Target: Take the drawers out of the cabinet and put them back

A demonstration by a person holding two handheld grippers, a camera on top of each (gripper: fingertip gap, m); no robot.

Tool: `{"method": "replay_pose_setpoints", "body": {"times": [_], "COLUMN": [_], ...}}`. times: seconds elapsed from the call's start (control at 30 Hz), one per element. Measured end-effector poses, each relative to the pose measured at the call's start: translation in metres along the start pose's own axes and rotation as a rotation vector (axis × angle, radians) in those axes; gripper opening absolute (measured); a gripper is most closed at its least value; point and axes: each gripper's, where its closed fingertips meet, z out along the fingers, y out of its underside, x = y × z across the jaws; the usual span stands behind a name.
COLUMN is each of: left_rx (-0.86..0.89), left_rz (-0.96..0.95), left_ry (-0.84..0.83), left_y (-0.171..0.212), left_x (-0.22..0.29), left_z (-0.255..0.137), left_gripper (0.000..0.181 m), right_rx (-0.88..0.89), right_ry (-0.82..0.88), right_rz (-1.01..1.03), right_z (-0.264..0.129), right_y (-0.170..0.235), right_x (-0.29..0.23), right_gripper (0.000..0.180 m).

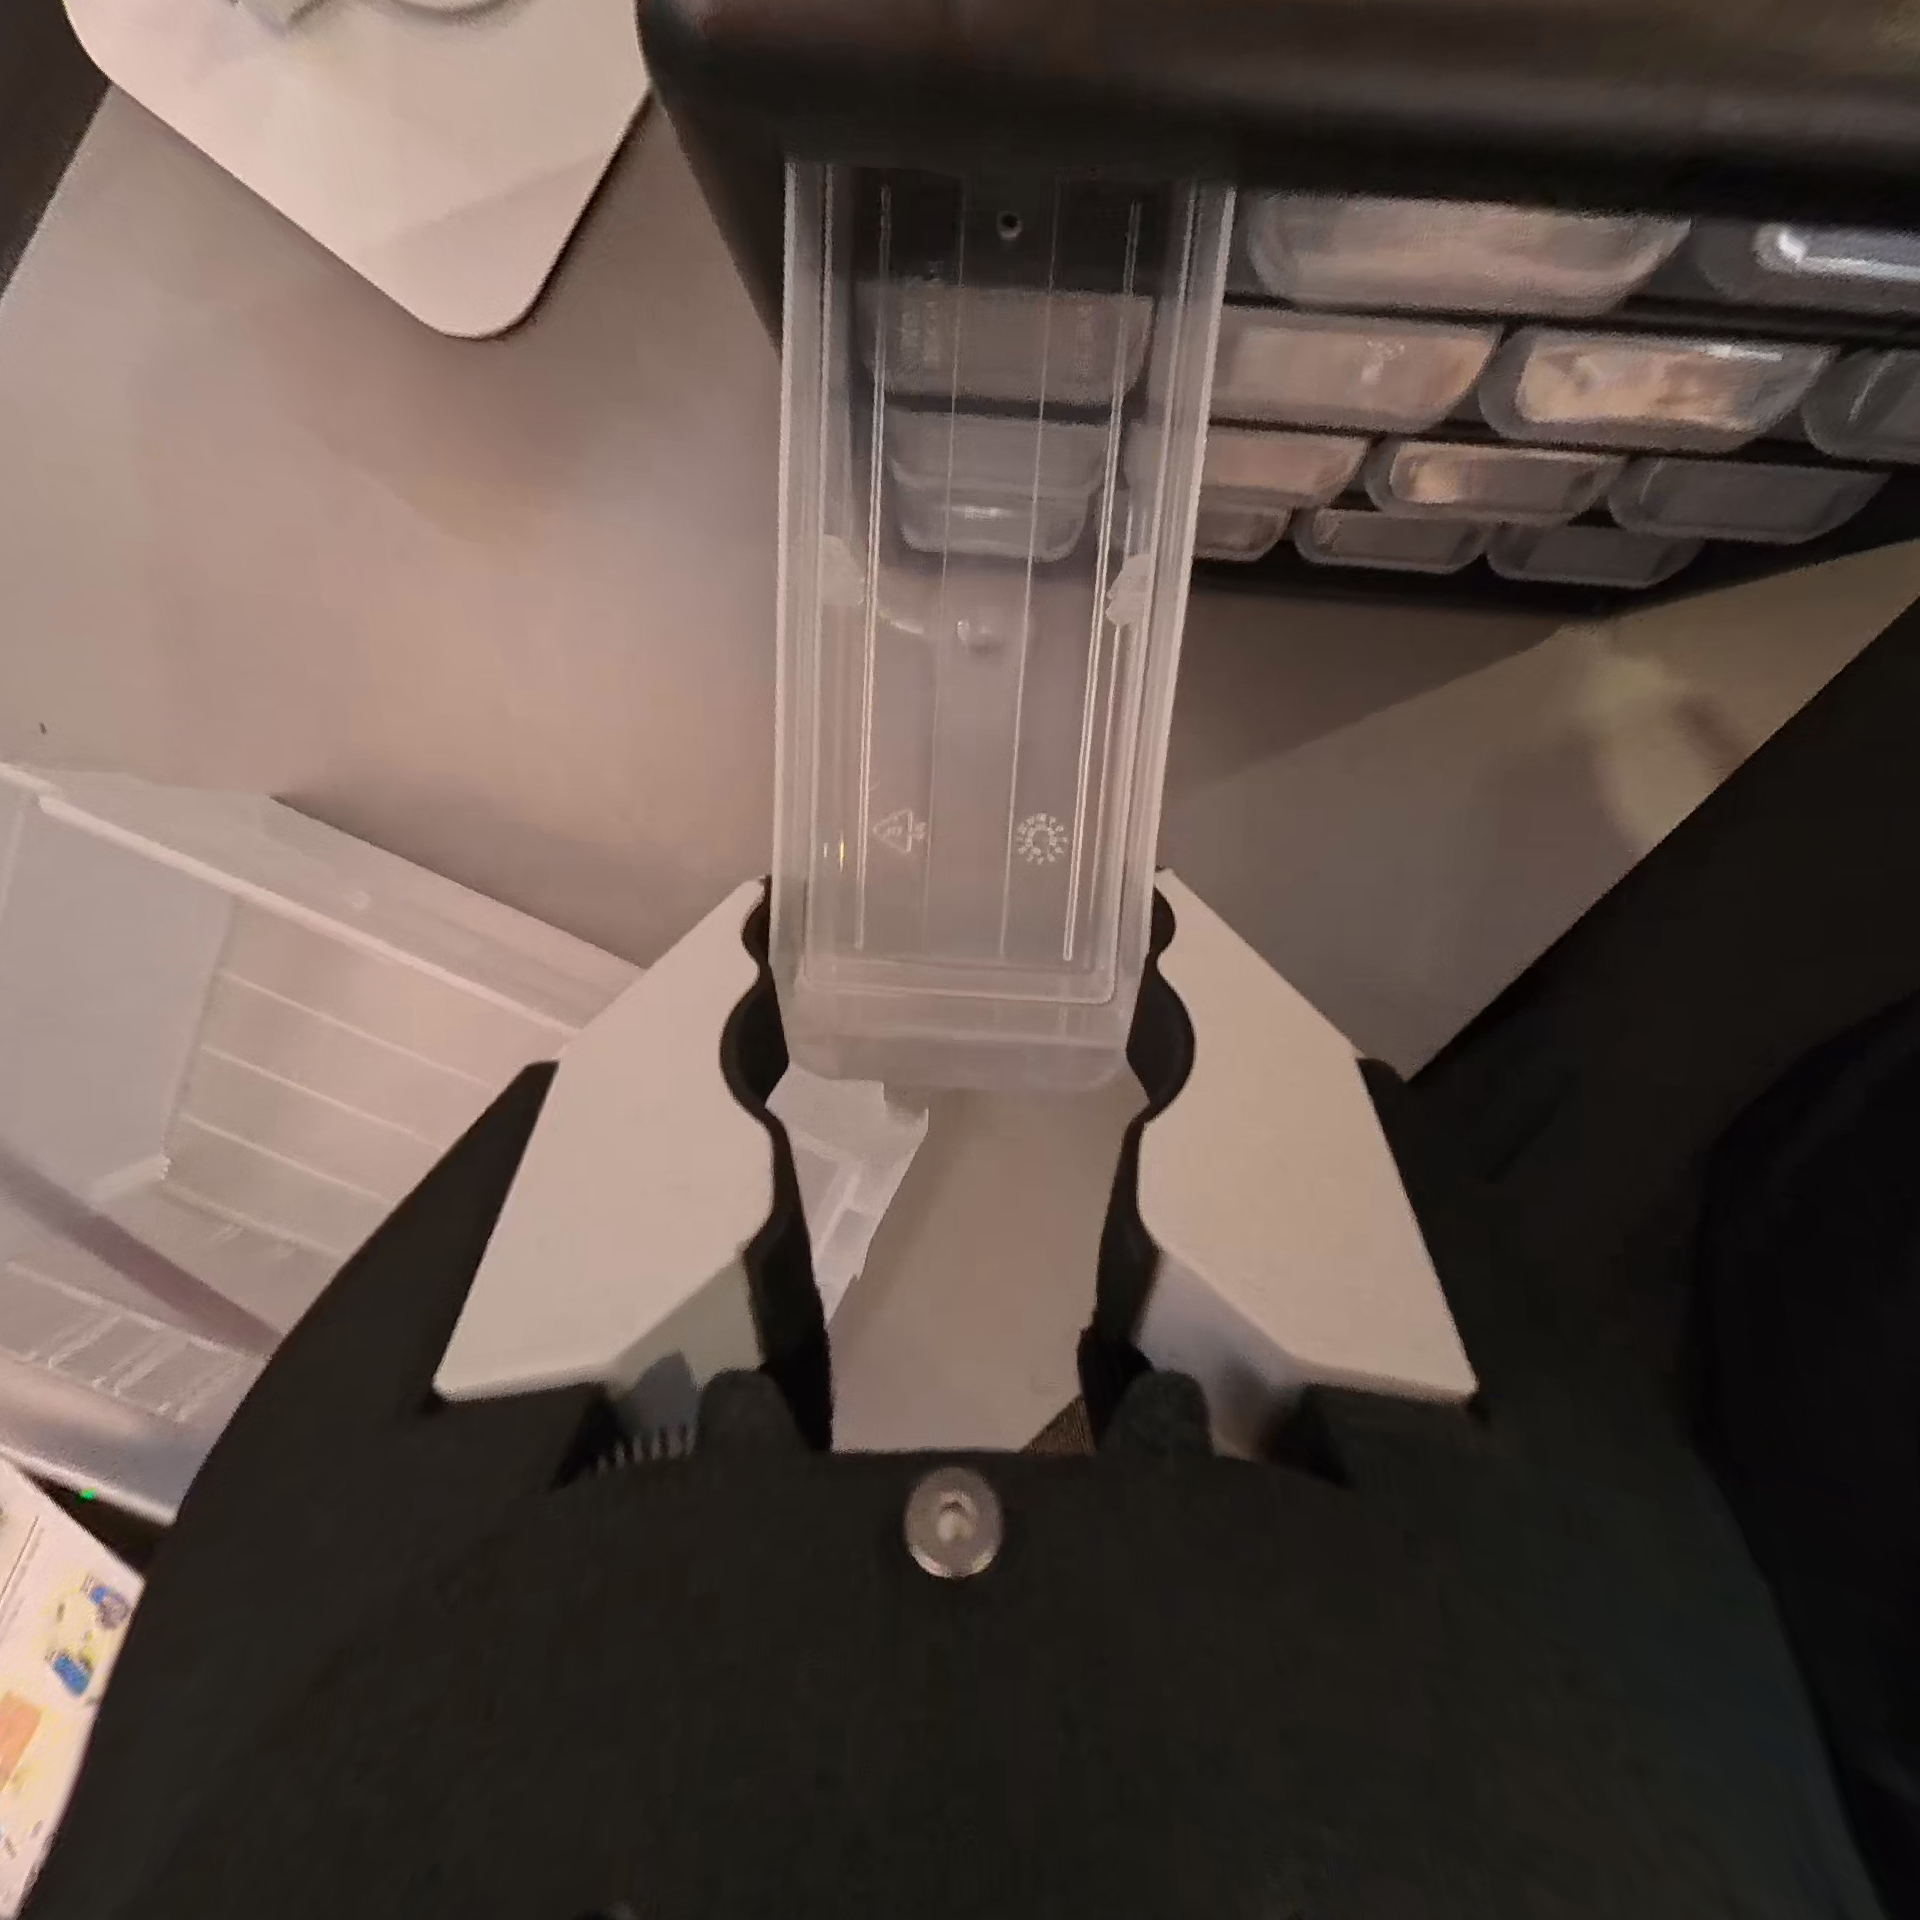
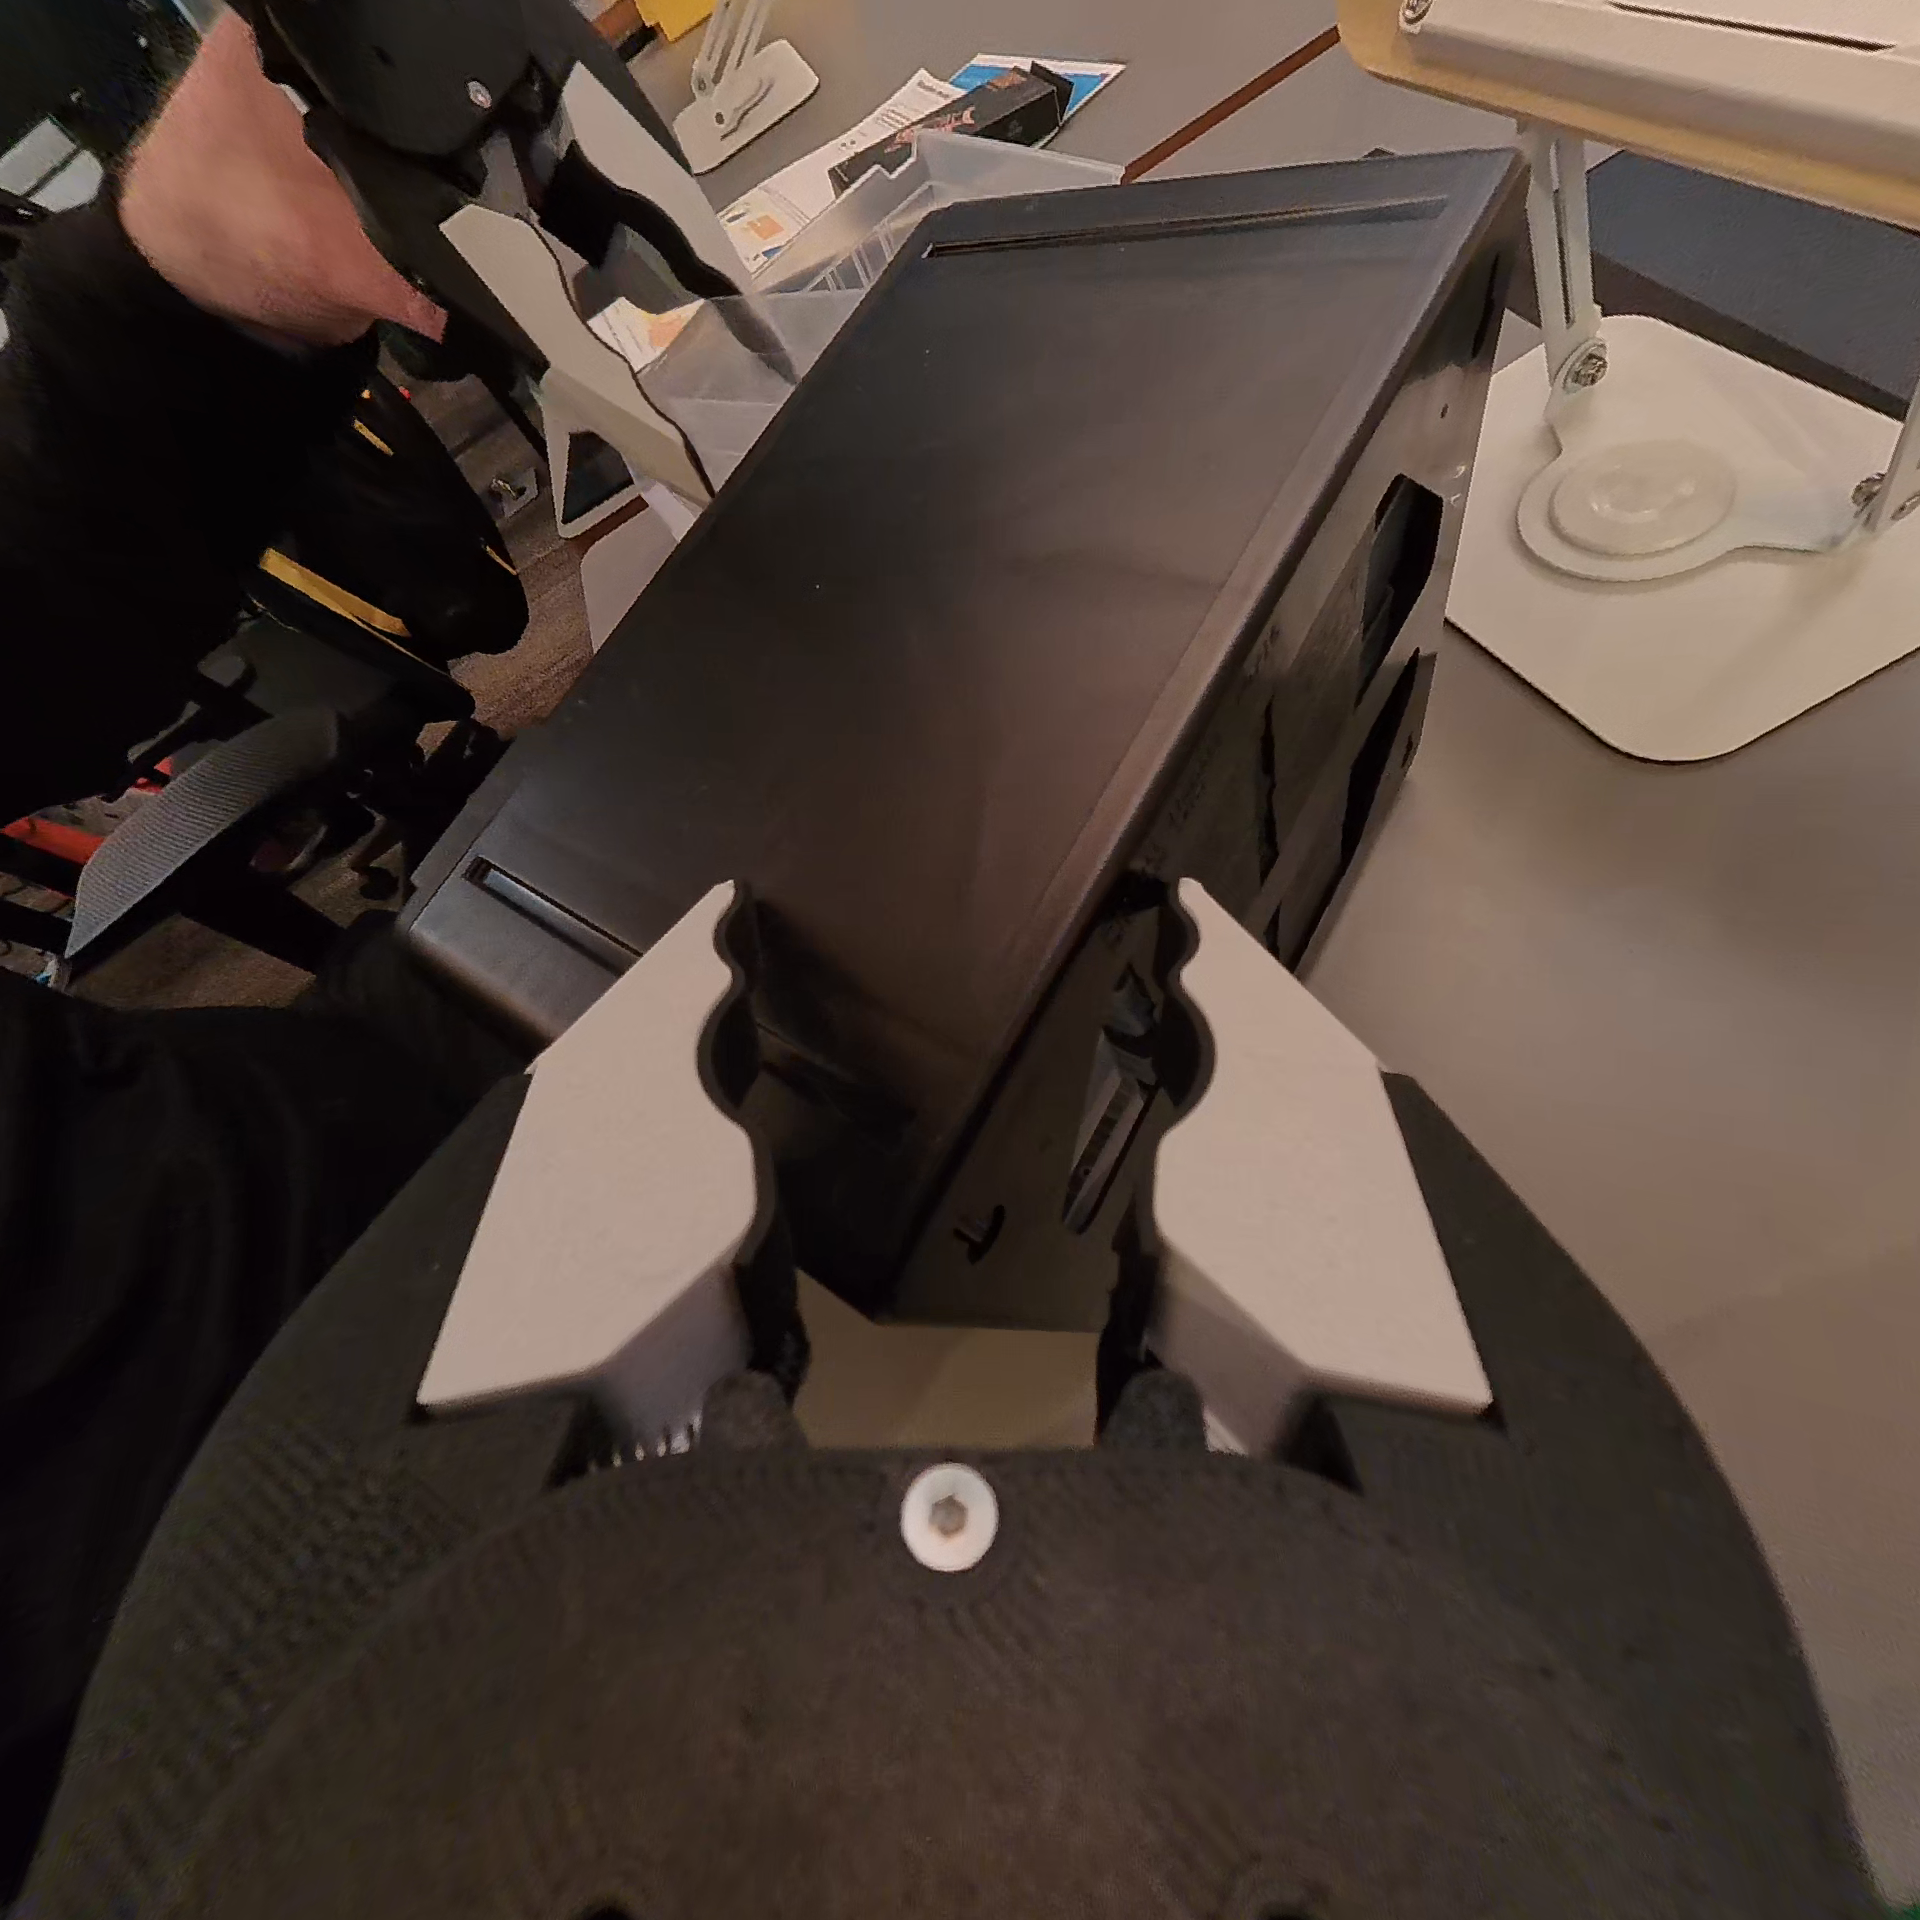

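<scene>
Drawer (image 1: 977,623), clear plastic and narrow, sticks out of the top row of the black cabinet (image 1: 1247,83), its long axis running straight from the cabinet front toward the left gripper (image 1: 961,997), with its far end at the mouth of its slot. Moulded marks show on its clear bottom, a small triangle symbol and a round dotted stamp; nothing else on it can be read. The left gripper's white fingers (image 1: 665,1091) are clenched on the near end of the drawer, one on each side wall. To the right of it, rows of smaller clear drawers (image 1: 1558,384) sit closed in the cabinet. A larger clear plastic bin (image 1: 208,1039) lies on the grey table (image 1: 364,571) to the left, and a printed card (image 1: 52,1683) shows at the lower left corner. In the right wrist view the right gripper (image 2: 961,997) stands spread over the near corner of the cabinet (image 2: 987,623), grasping nothing visible. A white monitor stand base (image 2: 1714,571) rests on the table beside the cabinet.
</scene>
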Motion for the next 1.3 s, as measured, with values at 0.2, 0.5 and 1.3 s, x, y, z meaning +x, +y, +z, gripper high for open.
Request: {"method": "replay_pose_setpoints", "body": {"times": [0.2, 0.5, 1.3], "left_rx": [0.084, 0.174, 0.254], "left_rz": [0.012, 0.242, 0.512], "left_ry": [-0.019, -0.142, -0.12], "left_y": [-0.041, -0.046, -0.088], "left_x": [0.001, -0.019, -0.031], "left_z": [0.017, 0.0, 0.021], "left_gripper": [0.065, 0.105, 0.088], "right_rx": [-0.002, -0.001, 0.002], "right_ry": [0.003, -0.001, -0.01], "right_rz": [0.0, -0.002, -0.004], "right_z": [0.0, 0.0, 0.0], "right_y": [0.0, 0.0, 0.0], "right_x": [0.0, 0.0, 0.0], "right_gripper": [0.076, 0.076, 0.076]}}
